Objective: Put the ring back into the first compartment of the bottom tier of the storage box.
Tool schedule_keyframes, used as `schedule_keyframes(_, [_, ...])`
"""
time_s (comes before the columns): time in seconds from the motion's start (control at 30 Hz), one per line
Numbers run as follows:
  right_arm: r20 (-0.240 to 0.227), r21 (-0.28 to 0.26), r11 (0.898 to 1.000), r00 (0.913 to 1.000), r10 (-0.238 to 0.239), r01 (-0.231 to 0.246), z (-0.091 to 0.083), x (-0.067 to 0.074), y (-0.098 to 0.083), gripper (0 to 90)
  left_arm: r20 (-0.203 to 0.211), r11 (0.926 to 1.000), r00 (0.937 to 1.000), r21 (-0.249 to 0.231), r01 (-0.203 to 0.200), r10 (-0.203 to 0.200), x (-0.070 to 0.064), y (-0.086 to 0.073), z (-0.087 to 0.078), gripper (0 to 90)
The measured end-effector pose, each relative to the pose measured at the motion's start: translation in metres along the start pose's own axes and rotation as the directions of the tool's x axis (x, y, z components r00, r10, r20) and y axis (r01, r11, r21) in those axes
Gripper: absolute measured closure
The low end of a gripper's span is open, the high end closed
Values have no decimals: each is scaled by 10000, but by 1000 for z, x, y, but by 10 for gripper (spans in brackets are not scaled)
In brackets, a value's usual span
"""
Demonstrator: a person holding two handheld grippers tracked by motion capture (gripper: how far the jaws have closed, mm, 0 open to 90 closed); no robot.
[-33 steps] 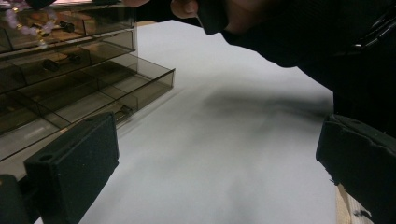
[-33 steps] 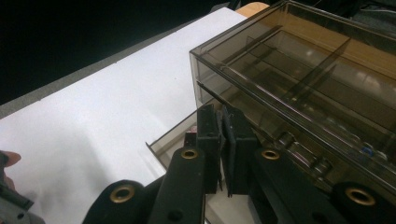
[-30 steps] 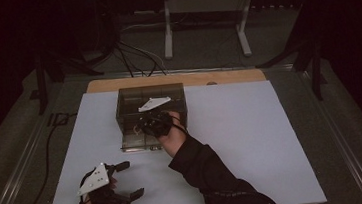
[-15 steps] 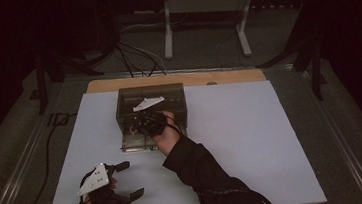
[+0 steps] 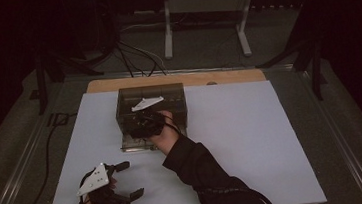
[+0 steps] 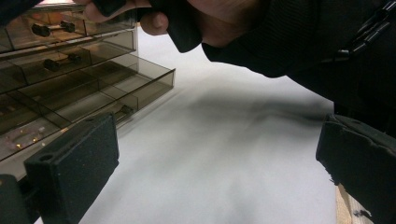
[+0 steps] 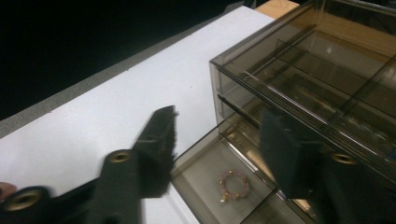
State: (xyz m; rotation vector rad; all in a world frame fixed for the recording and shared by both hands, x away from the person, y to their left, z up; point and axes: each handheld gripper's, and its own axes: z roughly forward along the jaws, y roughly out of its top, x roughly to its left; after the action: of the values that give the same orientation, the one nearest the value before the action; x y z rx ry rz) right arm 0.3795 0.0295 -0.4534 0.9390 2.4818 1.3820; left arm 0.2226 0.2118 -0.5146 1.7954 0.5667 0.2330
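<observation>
Right gripper view: jaws of right gripper [image 7: 215, 154] released, spread apart; just beyond and between them, a pulled-out bottom drawer [image 7: 210, 186] of the smoked-plastic drawer cabinet [image 7: 299, 79], with a pink bead bracelet [image 7: 232, 185] lying on its floor. High view: bracelet too small to make out; right gripper [image 5: 143, 125] seen at the cabinet [image 5: 152, 107] front. Left gripper [image 5: 121, 180] nearest, low over the white table [image 5: 253, 140], jaws released, nothing between. Left gripper view: cabinet ahead-left, right hand [image 6: 196, 18] farthest. Against a second ago: right gripper shifted slightly left and forward; left gripper unmoved.
</observation>
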Motion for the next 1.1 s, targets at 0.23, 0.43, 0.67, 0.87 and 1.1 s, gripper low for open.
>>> schedule_keyframes(0.23, [-252, -98, 9997, 9995, -213, 211, -7, 8, 2, 200, 1, 10000, 10000, 21, -27, 27, 0, 0, 0, 5])
schedule_keyframes(0.43, [-474, -242, 9995, 9986, -217, 206, -12, 10, 1, 143, -4, 10000, 10000, 8, -33, 33, 0, 0, 0, 5])
schedule_keyframes(0.67, [-488, -427, 9984, 9981, -386, 366, -21, 7, -1, 68, 36, 10000, 10000, 21, 4, -4, 0, 1, 3, 5])
schedule_keyframes(0.87, [-544, -301, 9977, 9965, -627, 611, -30, 5, -1, 3, -10, 10000, 10000, 37, 11, -10, 1, 1, 2, 5])
schedule_keyframes(1.1, [-509, -209, 9981, 9970, -585, 575, -38, 0, -1, 0, -68, 10000, 10000, 81, 20, -19, 0, 0, 2, 5])
